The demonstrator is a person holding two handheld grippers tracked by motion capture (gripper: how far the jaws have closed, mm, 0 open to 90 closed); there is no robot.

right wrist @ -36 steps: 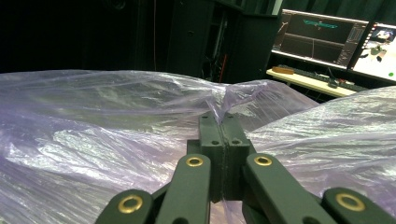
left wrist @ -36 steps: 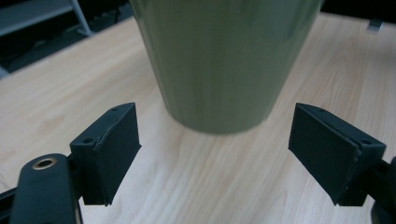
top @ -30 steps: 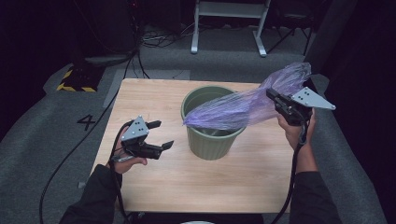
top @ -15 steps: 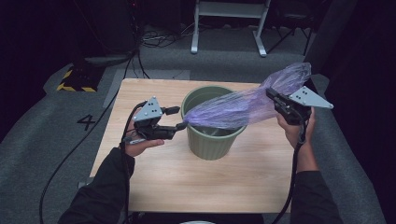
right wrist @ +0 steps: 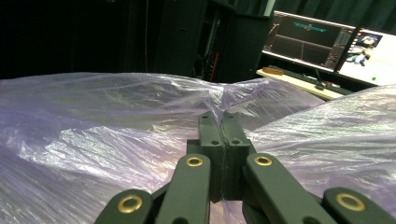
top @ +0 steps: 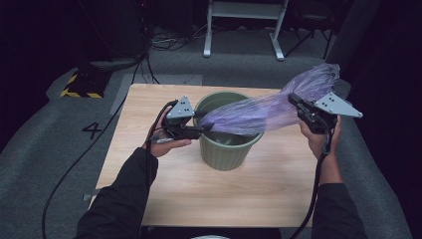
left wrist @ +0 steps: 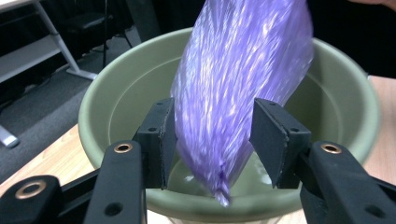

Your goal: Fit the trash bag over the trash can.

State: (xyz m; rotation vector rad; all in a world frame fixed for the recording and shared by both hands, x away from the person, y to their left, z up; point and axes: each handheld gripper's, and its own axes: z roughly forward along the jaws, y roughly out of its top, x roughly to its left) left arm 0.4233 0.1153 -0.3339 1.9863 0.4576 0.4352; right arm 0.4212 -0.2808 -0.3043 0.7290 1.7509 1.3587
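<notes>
A green plastic bucket (top: 229,149) stands on the wooden table (top: 249,199). A purple plastic bag (top: 259,112) stretches from the right, over the bucket's rim. My right gripper (top: 293,99) holds it up at the right, jaws shut on a fold of the film (right wrist: 223,121). My left gripper (top: 204,124) is at the bucket's left rim. Its jaws have just been closing and stand on either side of the bag's narrow lower end (left wrist: 219,154), which hangs into the bucket (left wrist: 116,93). The pads (left wrist: 163,140) are close to the film without visibly squeezing it.
A white metal frame (top: 244,25) and cables lie on the floor behind the table. A yellow-and-black striped box (top: 79,87) sits at the back left, beside a floor mark "4" (top: 92,130). Lit monitors (right wrist: 308,42) stand beyond the bag.
My left gripper rose from the table's left side and moved right to the bucket's rim, and its jaws narrowed around the bag's end. The right hand and bag stayed put.
</notes>
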